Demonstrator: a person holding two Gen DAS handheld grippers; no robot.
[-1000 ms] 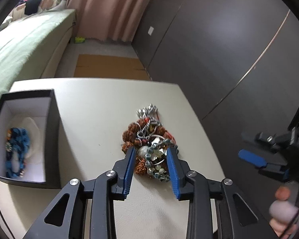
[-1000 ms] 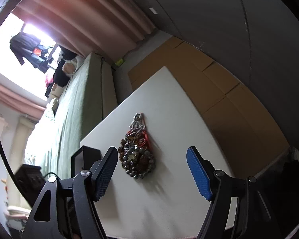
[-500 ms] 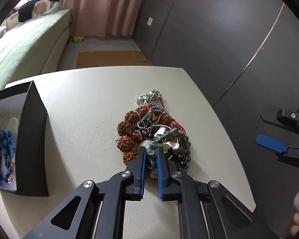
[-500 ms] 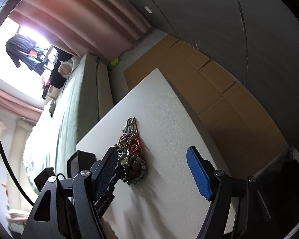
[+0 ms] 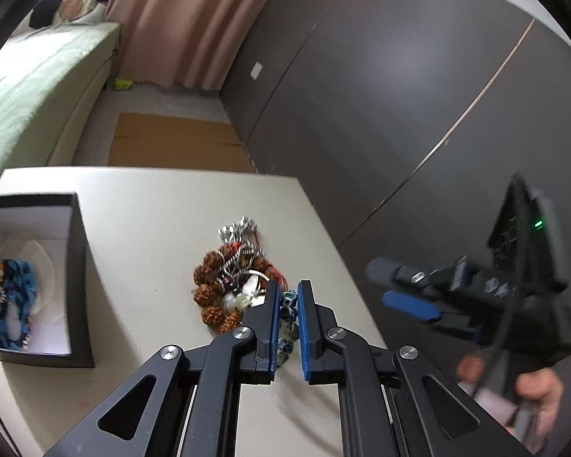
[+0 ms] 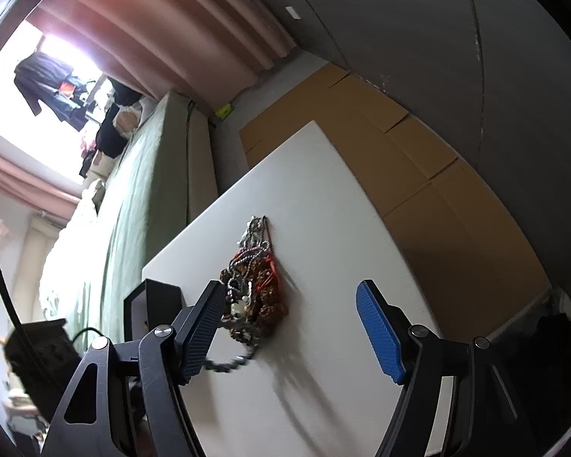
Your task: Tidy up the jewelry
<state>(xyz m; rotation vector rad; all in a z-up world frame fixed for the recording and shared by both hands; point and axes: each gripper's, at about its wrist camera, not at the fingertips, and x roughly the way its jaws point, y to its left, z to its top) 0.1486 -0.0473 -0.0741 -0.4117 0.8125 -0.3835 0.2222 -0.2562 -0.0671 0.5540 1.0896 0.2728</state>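
Pinching a beaded strand (image 5: pixel 288 318) at the pile's (image 5: pixel 228 289) near edge, the left gripper (image 5: pixel 287 327) should be lifting slowly, untangling it toward the box (image 5: pixel 78 266) left of the pile; the right gripper (image 6: pixel 289 337) is waiting with jaws wide, empty.

Dim fisheye views, window glare, motion-blurred edges

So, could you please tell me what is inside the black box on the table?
The black box holds a blue bead bracelet on a white lining. Its near wall hides the front floor, so anything there cannot be seen.
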